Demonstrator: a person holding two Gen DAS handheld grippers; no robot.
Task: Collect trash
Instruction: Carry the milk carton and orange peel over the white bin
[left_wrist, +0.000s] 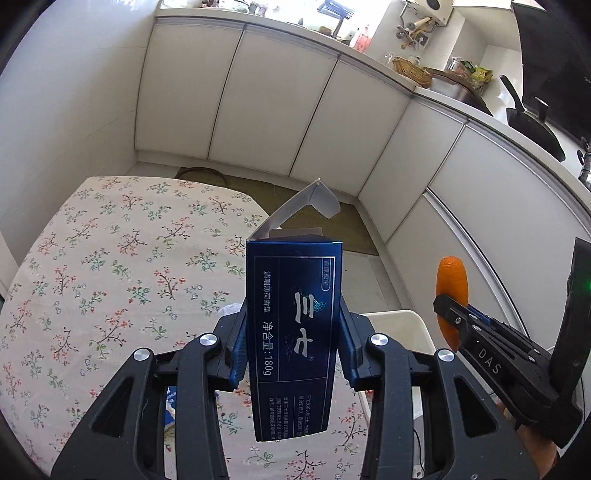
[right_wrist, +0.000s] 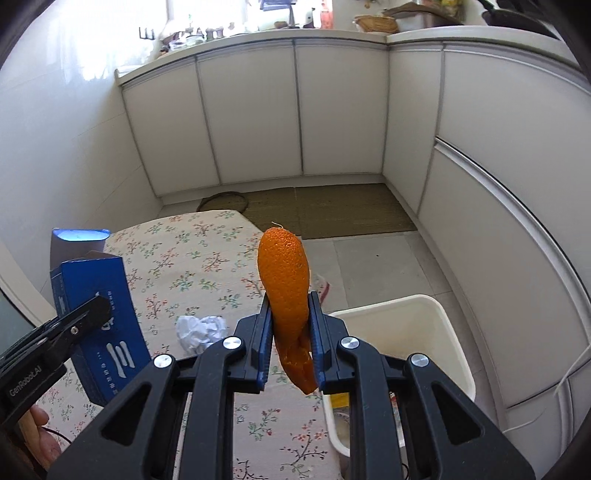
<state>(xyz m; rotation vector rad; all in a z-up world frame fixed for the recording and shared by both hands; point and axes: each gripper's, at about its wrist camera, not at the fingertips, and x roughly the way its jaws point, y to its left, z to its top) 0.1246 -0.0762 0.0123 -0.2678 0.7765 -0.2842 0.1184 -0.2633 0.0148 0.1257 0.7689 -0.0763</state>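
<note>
Left wrist view: your left claw pinches the blue box upright above the floral tabletop. Your right claw pinches an orange peel beside the white bin; crumpled paper lies on the tabletop near the bin.

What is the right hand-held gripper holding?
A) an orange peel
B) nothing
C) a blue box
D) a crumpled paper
A: the right hand-held gripper is shut on the orange peel; the blue box sits in the left hand-held gripper.
</note>
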